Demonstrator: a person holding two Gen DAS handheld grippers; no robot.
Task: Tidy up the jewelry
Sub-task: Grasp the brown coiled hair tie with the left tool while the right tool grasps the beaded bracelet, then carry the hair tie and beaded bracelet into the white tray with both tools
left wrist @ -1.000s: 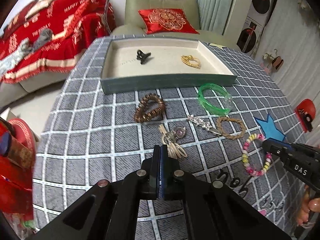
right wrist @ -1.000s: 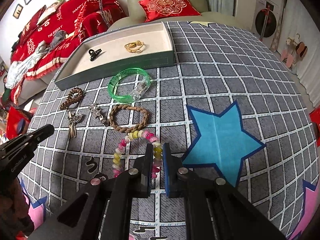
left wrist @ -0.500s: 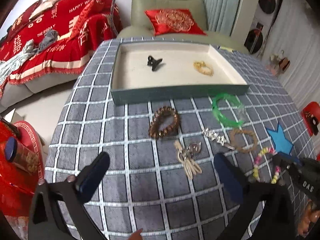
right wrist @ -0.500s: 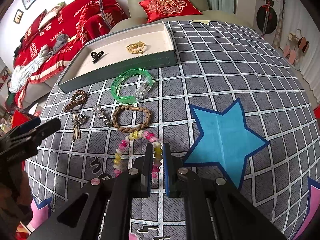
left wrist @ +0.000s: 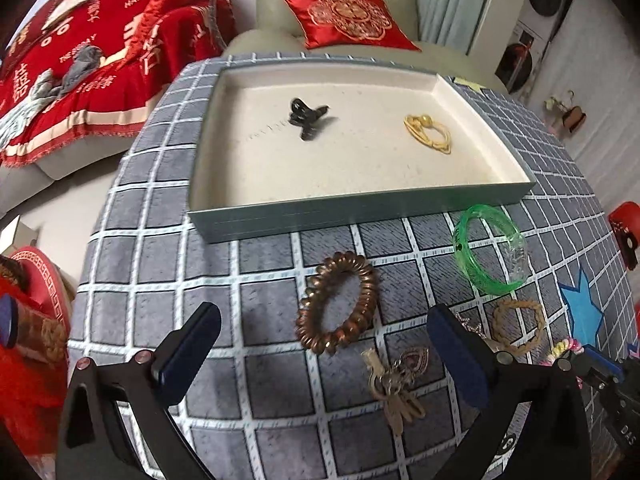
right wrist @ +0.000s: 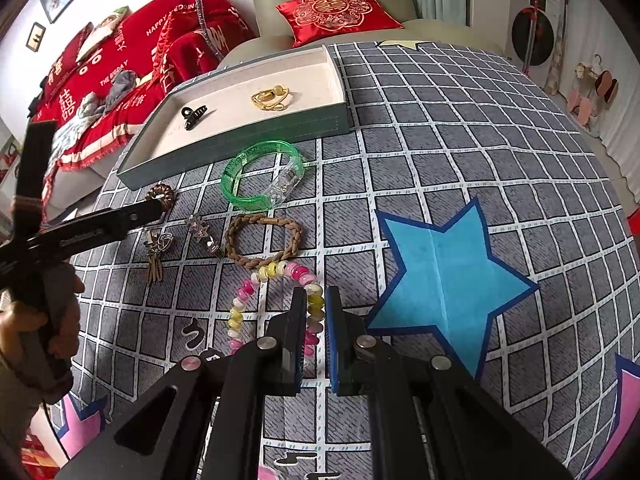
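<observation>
Lining up left gripper (left wrist: 324,354) on the coiled brown bracelet (left wrist: 338,304); jaws spread wide, holding nothing, bracelet lying between and just ahead of the fingers. Looks like the reach-to-grasp step for that piece. Next move, by judgement: drop lower, centre one side of the coil between the pads, close, lift, carry over the near wall of the tray (left wrist: 360,210).

Right gripper (right wrist: 316,312) nearly closed, narrow gap only, hovering over the pink-and-yellow beaded bracelet (right wrist: 276,276); beads visible through the gap, but cannot tell whether pinched or merely beneath.

Already in tray: black claw clip (left wrist: 308,116), gold bracelet (left wrist: 428,134), well apart. Left on the surface: green bangle (left wrist: 490,256), braided tan bracelet (right wrist: 262,240), rhinestone hair clip (right wrist: 206,236), keychain charm (left wrist: 394,384).

Surface covered with grey checked cloth (right wrist: 440,128), blue star (right wrist: 444,276) printed on it. Room: pale green armchair (left wrist: 336,8) with red embroidered cushion (left wrist: 348,20) behind the tray, sofa under a red throw (left wrist: 92,68) to the left.
</observation>
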